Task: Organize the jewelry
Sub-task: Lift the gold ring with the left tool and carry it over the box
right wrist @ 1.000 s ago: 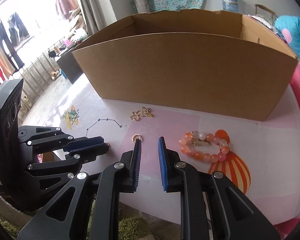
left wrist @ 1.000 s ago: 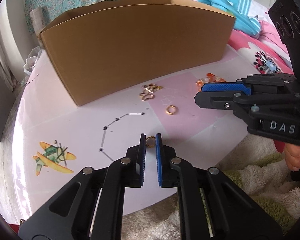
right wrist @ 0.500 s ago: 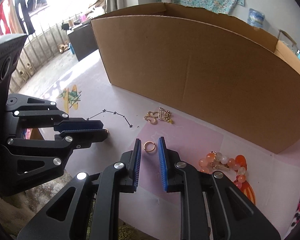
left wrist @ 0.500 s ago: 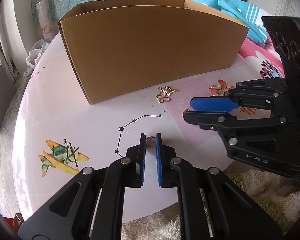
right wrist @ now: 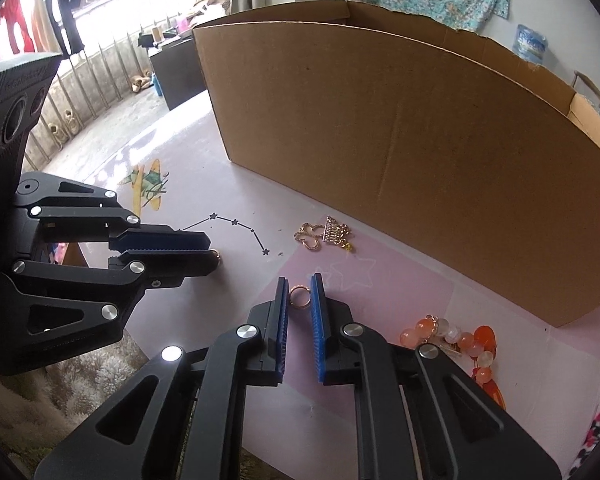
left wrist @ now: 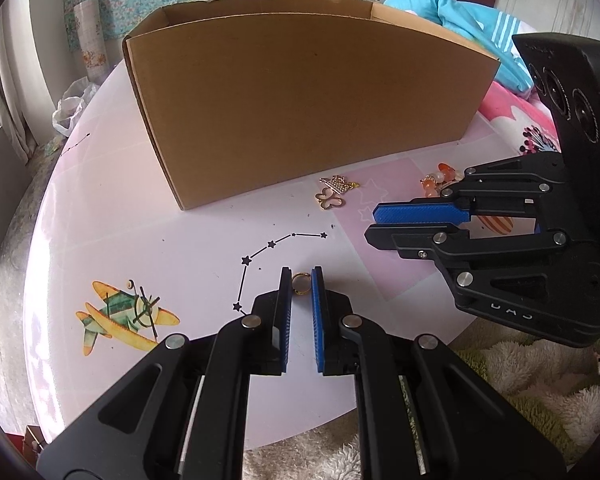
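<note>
Left claw grips a gold ring; right claw is closing on another ring. Next, lift both into the cardboard box.

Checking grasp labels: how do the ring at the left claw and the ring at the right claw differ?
The left claw is shut on its gold ring, over the white tabletop beside the star print. The right claw has jaws closing around its rosier ring, over the pink panel nearer the bead bracelet. Shared: both are small bands sitting at the fingertips, in front of the cardboard box.
</note>
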### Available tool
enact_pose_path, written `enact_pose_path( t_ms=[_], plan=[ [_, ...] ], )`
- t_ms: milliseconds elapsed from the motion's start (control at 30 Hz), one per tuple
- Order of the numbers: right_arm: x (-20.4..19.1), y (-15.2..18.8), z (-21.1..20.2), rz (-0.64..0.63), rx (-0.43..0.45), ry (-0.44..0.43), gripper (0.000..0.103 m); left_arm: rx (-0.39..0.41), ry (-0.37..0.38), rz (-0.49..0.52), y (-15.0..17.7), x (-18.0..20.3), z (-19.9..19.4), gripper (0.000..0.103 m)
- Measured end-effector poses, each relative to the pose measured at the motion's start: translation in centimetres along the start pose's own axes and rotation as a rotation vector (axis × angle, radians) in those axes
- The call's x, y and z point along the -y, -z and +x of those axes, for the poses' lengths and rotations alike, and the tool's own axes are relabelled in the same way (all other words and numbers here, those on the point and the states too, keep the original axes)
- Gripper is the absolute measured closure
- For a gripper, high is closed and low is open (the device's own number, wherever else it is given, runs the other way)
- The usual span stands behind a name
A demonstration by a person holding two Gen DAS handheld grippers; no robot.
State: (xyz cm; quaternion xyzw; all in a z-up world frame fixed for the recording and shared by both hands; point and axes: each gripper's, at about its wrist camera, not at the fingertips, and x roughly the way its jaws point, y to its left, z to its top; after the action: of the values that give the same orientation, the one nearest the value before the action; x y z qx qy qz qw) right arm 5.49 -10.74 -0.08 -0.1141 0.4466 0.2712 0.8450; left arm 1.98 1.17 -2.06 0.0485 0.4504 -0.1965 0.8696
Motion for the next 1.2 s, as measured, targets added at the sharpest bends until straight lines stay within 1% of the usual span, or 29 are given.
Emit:
enact_pose_path(
  t_ms=[33, 67, 200, 367, 433, 467, 500, 567, 633, 767, 833, 933, 967, 1200],
  plan=[
    [0.1, 0.0, 0.0, 0.008, 0.001, -0.002, 0.092, 0.002, 0.002, 0.0, 0.0, -0.1, 0.0, 0.094],
    [0.2, 0.0, 0.0, 0.012, 0.002, -0.001, 0.1, 0.005, 0.008, -0.003, 0.0, -0.2, -0.2, 0.094],
    [0.9, 0.0, -0.7, 0.039, 0.012, -0.002, 0.1, 0.022, 0.028, -0.018, -0.2, -0.4, -0.8, 0.094],
    [1.2, 0.2, -1.5, 0.057, 0.032, -0.002, 0.1, 0.041, 0.012, -0.013, -0.3, -0.2, -1.6, 0.094],
    [1.3, 0.4, -1.7, 0.069, 0.029, -0.02, 0.098, 0.044, 0.007, -0.01, -0.2, 0.0, -1.7, 0.094],
    [1.4, 0.4, -1.7, 0.077, 0.031, -0.014, 0.095, 0.042, 0.004, -0.008, -0.1, 0.1, -1.8, 0.094],
    [1.4, 0.4, -1.7, 0.083, 0.031, -0.01, 0.089, 0.04, 0.002, -0.006, 0.0, 0.2, -1.7, 0.094],
    [1.4, 0.4, -1.7, 0.094, 0.035, 0.007, 0.087, 0.04, 0.008, -0.006, 0.1, 0.4, -1.7, 0.094],
    [1.3, 0.3, -1.4, 0.1, 0.035, 0.007, 0.087, 0.04, 0.009, -0.004, 0.1, 0.2, -1.8, 0.094],
    [1.0, 0.2, -0.2, 0.108, 0.02, 0.033, 0.087, 0.038, 0.013, -0.007, 0.1, 0.0, -1.7, 0.094],
    [0.5, 0.0, 0.3, 0.083, 0.017, 0.06, 0.087, 0.036, 0.014, -0.009, 0.1, 0.0, -1.5, 0.094],
    [0.1, -0.2, 0.5, 0.062, 0.013, 0.072, 0.088, 0.032, 0.016, -0.013, 0.0, -0.3, -1.3, 0.094],
    [0.1, -0.2, 0.6, 0.062, 0.011, 0.069, 0.091, 0.031, 0.018, -0.015, 0.0, -0.4, -1.2, 0.094],
    [0.0, -0.3, 0.5, 0.06, 0.016, 0.072, 0.092, 0.027, 0.024, -0.029, -0.1, -0.9, -0.7, 0.094]
  ],
)
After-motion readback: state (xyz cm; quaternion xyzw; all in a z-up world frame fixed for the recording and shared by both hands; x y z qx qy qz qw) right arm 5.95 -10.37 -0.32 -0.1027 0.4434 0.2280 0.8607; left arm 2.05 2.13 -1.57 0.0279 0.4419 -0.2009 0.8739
